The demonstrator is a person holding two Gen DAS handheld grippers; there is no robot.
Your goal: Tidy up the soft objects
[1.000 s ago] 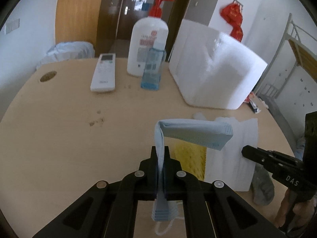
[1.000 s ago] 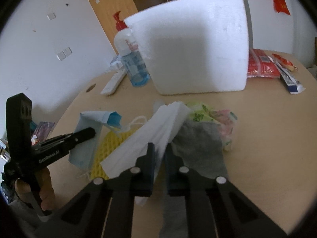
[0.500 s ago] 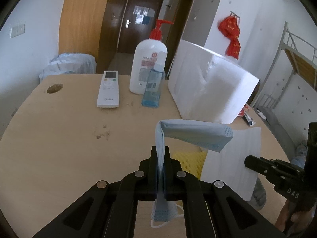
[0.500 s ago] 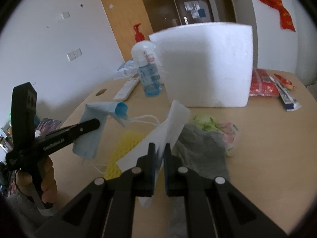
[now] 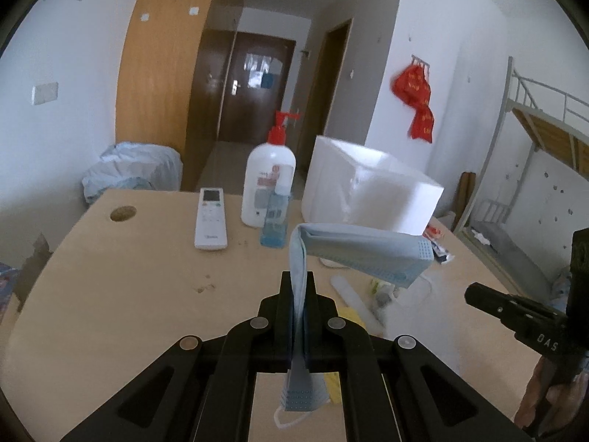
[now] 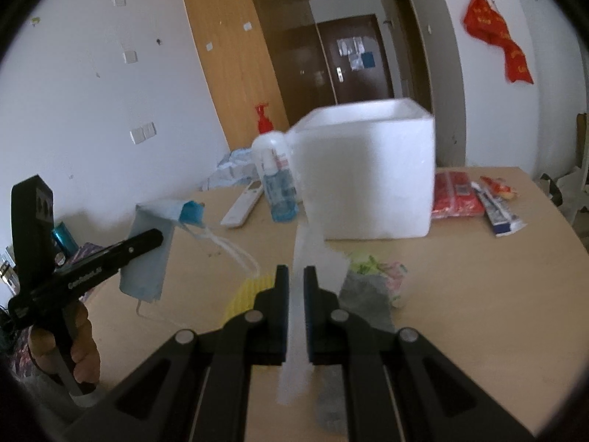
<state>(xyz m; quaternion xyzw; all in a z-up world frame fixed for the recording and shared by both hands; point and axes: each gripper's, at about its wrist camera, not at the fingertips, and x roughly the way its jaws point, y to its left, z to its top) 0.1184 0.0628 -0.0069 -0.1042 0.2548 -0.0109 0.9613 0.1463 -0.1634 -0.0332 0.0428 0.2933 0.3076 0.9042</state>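
My left gripper [image 5: 297,279] is shut on a folded light-blue face mask [image 5: 362,248] that juts up and droops right above the table; the mask [image 6: 149,250] and left gripper [image 6: 156,237] also show at the left of the right wrist view. My right gripper [image 6: 292,274] is shut on a white tissue sheet [image 6: 313,254], lifted off the table. Below it lie a grey cloth [image 6: 362,294], a yellow ribbed sponge [image 6: 244,293] and a flowery soft packet [image 6: 379,267]. An open white foam box [image 6: 368,180] stands behind them.
On the wooden table [image 5: 121,294] stand a pump bottle [image 5: 268,180] and a small blue bottle [image 5: 277,217], with a white remote [image 5: 210,218] beside them. Red packets [image 6: 456,195] and a tube [image 6: 497,210] lie right of the box. A cable hole [image 5: 123,213] is far left.
Both grippers have risen and tilted up, carrying the mask and the tissue higher above the table; the tissue now hangs clear of the pile, and the box's open top shows.
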